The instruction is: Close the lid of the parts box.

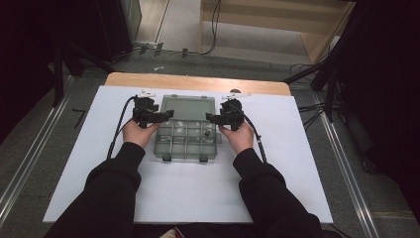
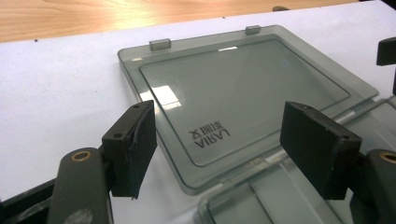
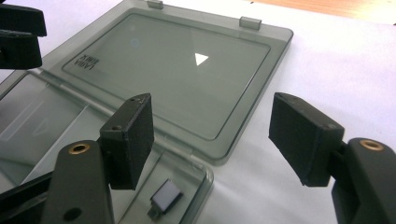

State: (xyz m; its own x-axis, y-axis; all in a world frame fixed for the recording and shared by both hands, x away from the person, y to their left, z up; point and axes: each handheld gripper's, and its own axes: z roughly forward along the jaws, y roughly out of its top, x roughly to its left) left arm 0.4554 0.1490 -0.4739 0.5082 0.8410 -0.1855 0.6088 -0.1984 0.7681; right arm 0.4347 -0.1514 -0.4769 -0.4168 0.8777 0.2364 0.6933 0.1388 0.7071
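Compartment box (image 1: 186, 140) open on white sheet (image 1: 74, 163), small part (image 3: 164, 198) inside

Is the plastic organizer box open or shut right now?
Open: the box's lid lies flat on the table behind the compartments.

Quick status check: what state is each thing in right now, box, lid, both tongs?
Box: open, flat on the table.
Lid: folded fully back, lying flat.
Small part: lying in a corner compartment.
Left tongs: open, holding nothing.
Right tongs: open, holding nothing.
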